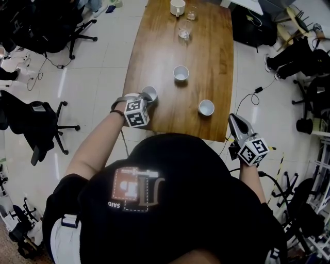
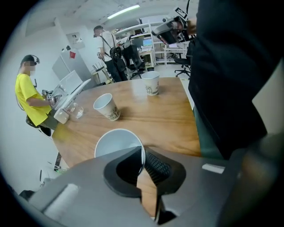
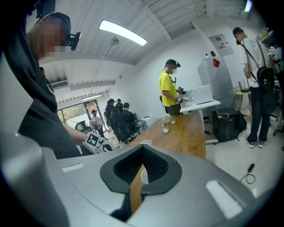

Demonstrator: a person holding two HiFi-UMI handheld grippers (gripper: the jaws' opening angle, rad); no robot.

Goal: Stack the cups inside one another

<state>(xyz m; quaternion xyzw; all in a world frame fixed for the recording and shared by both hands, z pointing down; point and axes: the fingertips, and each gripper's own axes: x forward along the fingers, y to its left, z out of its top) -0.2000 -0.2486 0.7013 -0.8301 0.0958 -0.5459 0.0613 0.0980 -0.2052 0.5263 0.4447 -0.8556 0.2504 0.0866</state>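
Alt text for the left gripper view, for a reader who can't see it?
The left gripper is shut on the rim of a white paper cup standing on a wooden table. A second cup and a third cup stand farther along it, and a person in a yellow shirt is at the far end.

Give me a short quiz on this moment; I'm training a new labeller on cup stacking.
1. True or false: the left claw is shut on the rim of a paper cup.
2. Leaving out the mug and glasses, how many paper cups are on the wooden table? A two; B three; C five.
3. Fill in: the right claw holds ____.
Key: 1 true; 2 B; 3 nothing.
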